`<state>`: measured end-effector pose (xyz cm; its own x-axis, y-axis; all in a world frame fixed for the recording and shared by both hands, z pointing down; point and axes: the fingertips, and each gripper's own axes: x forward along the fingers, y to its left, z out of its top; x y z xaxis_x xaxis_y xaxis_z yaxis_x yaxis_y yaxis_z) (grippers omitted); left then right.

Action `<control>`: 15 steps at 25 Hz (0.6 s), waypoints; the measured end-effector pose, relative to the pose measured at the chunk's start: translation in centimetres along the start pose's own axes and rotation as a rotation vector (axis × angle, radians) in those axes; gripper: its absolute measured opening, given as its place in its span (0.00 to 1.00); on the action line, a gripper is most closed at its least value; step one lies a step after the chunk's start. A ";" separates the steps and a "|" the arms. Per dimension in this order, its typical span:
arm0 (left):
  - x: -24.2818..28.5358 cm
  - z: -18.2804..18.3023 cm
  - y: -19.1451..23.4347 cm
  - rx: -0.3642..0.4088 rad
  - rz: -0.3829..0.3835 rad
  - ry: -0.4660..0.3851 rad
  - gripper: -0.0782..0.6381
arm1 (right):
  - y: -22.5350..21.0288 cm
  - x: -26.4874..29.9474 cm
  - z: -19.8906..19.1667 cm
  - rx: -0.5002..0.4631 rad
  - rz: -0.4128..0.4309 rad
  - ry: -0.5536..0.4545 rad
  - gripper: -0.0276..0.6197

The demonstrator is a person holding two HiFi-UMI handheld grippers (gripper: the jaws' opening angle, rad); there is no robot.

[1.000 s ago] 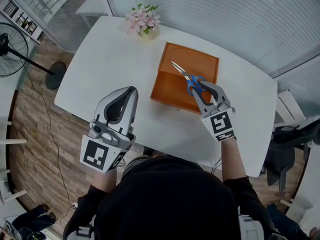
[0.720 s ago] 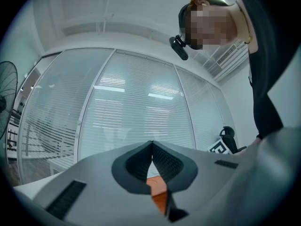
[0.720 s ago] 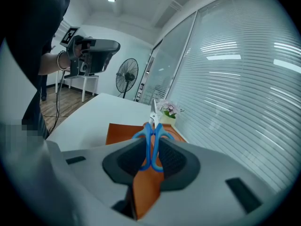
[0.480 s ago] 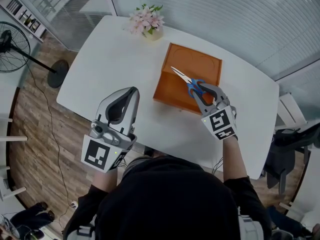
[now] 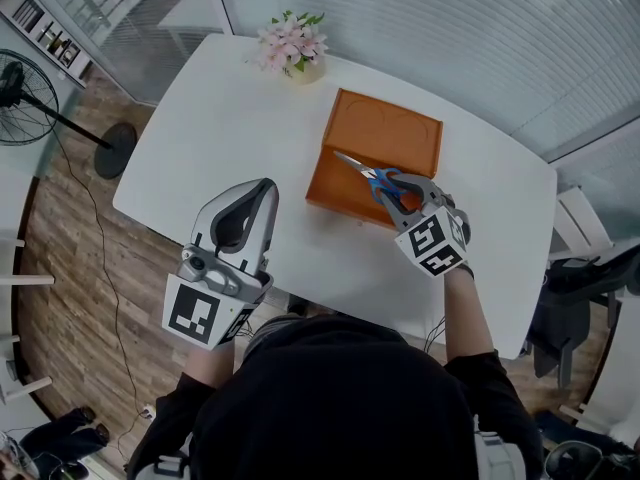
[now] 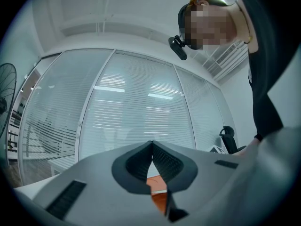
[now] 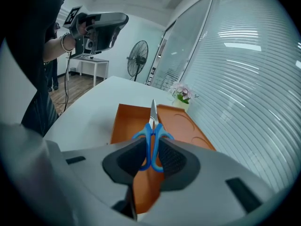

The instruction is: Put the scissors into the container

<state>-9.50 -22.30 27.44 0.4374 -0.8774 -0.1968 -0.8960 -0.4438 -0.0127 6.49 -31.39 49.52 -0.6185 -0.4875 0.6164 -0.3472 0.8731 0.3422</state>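
My right claw (image 5: 390,182) is pinching the scissors (image 5: 368,171) by their blue handle loops, pads closed on the plastic from either side. The blades run out ahead toward 11 o'clock, over the near edge of the orange box (image 5: 388,128). Whether the tip touches the box I cannot tell. I judge the scissors light and stiff. The steel is slick and the point sharp, so the loops are the right place to hold: plastic gives the pads some bite, and the metal would not. Held this far back, the blades could swing about the pinch if I tilt quickly, so a slow lowering seems wise. My left claw (image 5: 263,184) is pressed together on nothing, raised near the tabletop's (image 5: 225,118) front edge at 7 o'clock and tilted up toward the blinds (image 5: 450,18). The tabletop is white, smooth and bare-looking, the sort of surface a dropped pair would skate across. A pot of pink flowers (image 5: 290,43) stands at its 12 o'clock edge, well apart from the box. Beyond are glass walls, a wood floor (image 5: 70,248), and a fan (image 5: 20,93) at 10 o'clock.
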 end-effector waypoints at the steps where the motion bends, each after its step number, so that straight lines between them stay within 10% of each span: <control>1: 0.0 0.0 0.0 0.000 -0.001 0.000 0.12 | 0.1 0.1 -0.1 0.000 0.005 0.010 0.18; 15: -0.1 0.1 0.1 0.007 -0.003 0.001 0.12 | 0.9 1.7 -1.8 -0.001 0.058 0.109 0.18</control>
<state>-9.61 -22.22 27.41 0.4406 -0.8760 -0.1961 -0.8950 -0.4456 -0.0202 6.44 -31.43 52.17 -0.5566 -0.4334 0.7087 -0.3123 0.8997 0.3050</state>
